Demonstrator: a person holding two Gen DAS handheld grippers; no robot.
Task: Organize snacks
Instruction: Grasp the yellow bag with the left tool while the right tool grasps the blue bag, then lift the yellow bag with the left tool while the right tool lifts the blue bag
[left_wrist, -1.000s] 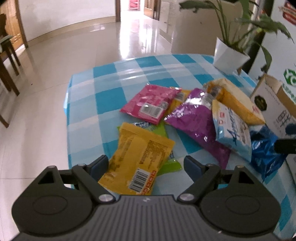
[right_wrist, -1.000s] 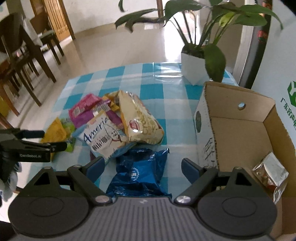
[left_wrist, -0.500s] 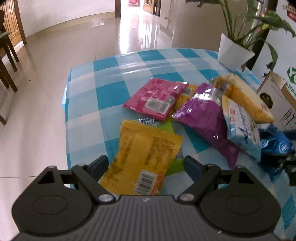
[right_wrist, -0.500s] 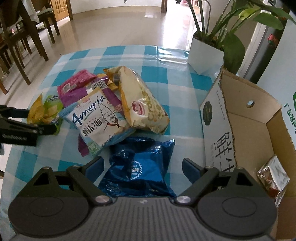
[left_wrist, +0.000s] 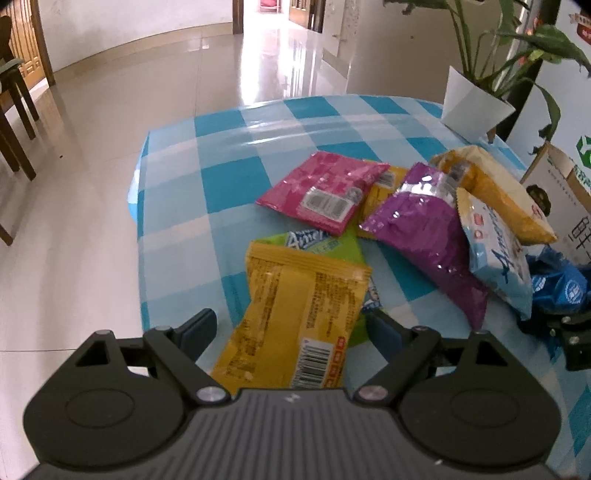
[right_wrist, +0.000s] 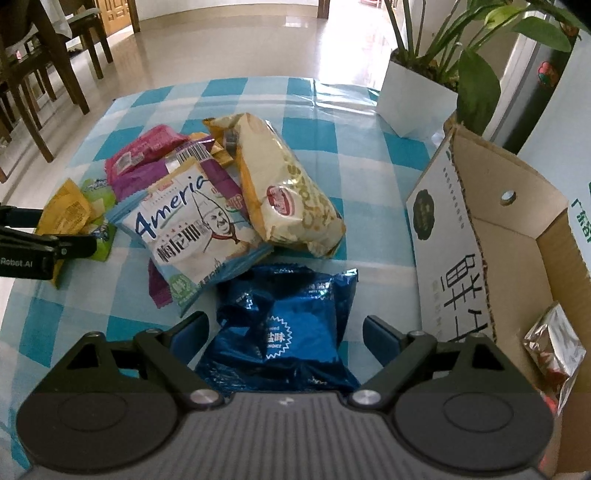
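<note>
One silver packet (right_wrist: 554, 350), right wrist view only

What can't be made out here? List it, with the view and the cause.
- Green packet, left wrist view: mostly covered by the yellow packet.
- Silver packet in the cardboard box, right wrist view: its lower part is hidden by the gripper body; label unreadable.
- Purple packet, right wrist view: largely under the white packet.
- Blue packet, left wrist view: cut off by the edge, and the right gripper covers part of it.
</note>
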